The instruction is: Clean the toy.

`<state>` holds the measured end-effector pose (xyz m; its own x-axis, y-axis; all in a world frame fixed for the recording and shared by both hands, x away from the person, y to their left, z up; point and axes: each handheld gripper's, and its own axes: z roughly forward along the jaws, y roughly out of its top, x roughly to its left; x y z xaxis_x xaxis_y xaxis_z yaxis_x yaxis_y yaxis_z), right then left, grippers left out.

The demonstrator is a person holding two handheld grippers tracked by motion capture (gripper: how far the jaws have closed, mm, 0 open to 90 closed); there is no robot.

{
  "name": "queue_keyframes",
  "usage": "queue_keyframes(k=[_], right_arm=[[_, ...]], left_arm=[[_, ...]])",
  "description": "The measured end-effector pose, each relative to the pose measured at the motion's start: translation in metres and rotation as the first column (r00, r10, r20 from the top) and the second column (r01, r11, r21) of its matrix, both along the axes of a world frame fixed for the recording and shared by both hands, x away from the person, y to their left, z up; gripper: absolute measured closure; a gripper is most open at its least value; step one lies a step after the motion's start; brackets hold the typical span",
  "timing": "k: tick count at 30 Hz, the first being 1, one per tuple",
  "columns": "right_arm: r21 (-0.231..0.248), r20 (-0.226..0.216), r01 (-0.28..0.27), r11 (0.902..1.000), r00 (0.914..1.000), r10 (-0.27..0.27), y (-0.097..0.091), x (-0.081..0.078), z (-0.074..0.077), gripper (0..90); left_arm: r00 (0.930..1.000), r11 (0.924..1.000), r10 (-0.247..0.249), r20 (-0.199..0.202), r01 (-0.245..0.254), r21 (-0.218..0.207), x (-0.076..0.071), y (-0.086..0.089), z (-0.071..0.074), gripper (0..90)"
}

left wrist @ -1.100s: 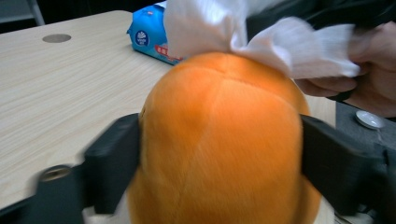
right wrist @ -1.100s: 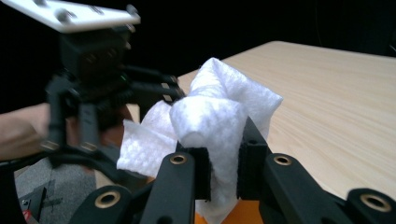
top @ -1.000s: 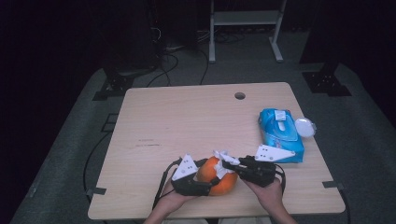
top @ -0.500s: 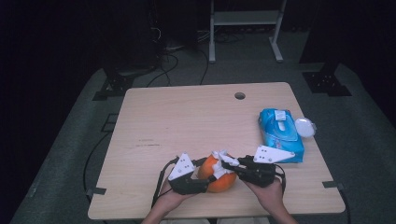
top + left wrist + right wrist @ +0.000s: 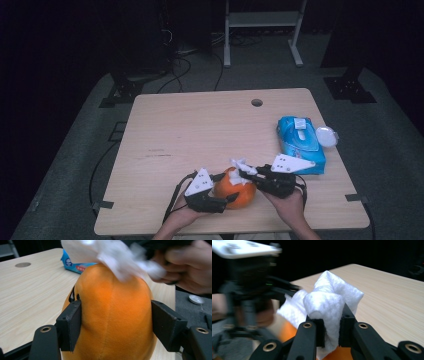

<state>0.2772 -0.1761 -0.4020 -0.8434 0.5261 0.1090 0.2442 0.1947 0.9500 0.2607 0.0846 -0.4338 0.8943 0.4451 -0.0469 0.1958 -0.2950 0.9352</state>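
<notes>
An orange plush toy (image 5: 236,189) sits near the table's front edge, and my left gripper (image 5: 227,196) is shut on it; in the left gripper view the toy (image 5: 112,315) bulges between the two black jaws. My right gripper (image 5: 246,175) is shut on a crumpled white wipe (image 5: 241,167) that rests against the toy's top. In the right gripper view the wipe (image 5: 332,305) is pinched between the jaws, with the orange toy (image 5: 287,331) just below and the left gripper blurred behind. In the left gripper view the wipe (image 5: 120,257) lies over the toy's top.
A blue pack of wet wipes (image 5: 300,142) lies at the table's right side, with a small white lid (image 5: 326,135) beside it. The wooden table (image 5: 200,130) has a cable hole (image 5: 256,102) at the back. A metal stand (image 5: 260,30) is on the floor beyond.
The right gripper with the wipe has shifted slightly over the top of the toy. The left gripper keeps holding the toy in place.
</notes>
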Motion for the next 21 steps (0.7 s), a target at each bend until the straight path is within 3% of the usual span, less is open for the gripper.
queue_keyframes(k=[2,5,6,8,11,14,16,18,20,21], right_arm=[[0.010,-0.018,0.020,0.9997,0.9996,-0.020,-0.008,0.003,-0.003,78.5],[0.012,-0.016,-0.006,0.9999,0.9999,0.007,-0.004,-0.004,-0.002,78.6],[0.015,-0.010,-0.031,0.9994,0.9995,0.031,0.000,-0.007,0.000,78.6],[-0.008,0.017,-0.073,0.9973,0.9972,0.073,0.012,-0.012,0.003,78.6],[-0.036,0.027,-0.076,0.9965,0.9967,0.077,0.018,-0.011,0.004,78.7],[-0.025,0.014,-0.035,0.9991,0.9993,0.035,0.006,-0.003,0.001,78.7],[-0.026,0.003,-0.008,0.9996,1.0000,0.008,-0.001,-0.001,0.000,78.7],[-0.016,-0.013,-0.005,0.9999,0.9999,0.005,-0.004,-0.002,0.000,78.7],[-0.014,-0.008,-0.026,0.9996,0.9996,0.026,0.003,-0.007,0.002,78.7],[-0.015,-0.003,-0.048,0.9987,0.9988,0.048,0.008,-0.010,0.003,78.8]], left_arm=[[0.9997,0.9997,0.017,-0.015,-0.017,-0.018,0.003,0.001,0.000,23.5],[0.9985,0.9995,0.027,-0.048,-0.027,-0.014,0.005,-0.002,-0.004,13.5],[0.9987,0.9995,0.018,-0.047,-0.019,-0.026,0.004,-0.004,-0.006,15.4],[1.0000,1.0000,-0.002,-0.010,0.002,0.000,-0.001,-0.009,-0.007,22.8],[0.9999,0.9998,0.002,0.017,-0.002,0.020,-0.004,-0.011,-0.005,29.9],[1.0000,1.0000,-0.001,0.003,0.001,0.003,-0.001,-0.008,-0.004,28.4],[0.9999,0.9999,-0.007,-0.010,0.007,-0.014,0.000,-0.008,-0.007,20.5],[0.9998,0.9998,-0.019,0.006,0.019,-0.011,0.001,-0.009,-0.010,17.2],[0.9998,0.9999,-0.012,0.017,0.012,-0.005,0.000,-0.010,-0.010,19.9],[0.9994,1.0000,0.006,0.035,-0.006,0.007,0.000,-0.009,-0.008,25.4]])
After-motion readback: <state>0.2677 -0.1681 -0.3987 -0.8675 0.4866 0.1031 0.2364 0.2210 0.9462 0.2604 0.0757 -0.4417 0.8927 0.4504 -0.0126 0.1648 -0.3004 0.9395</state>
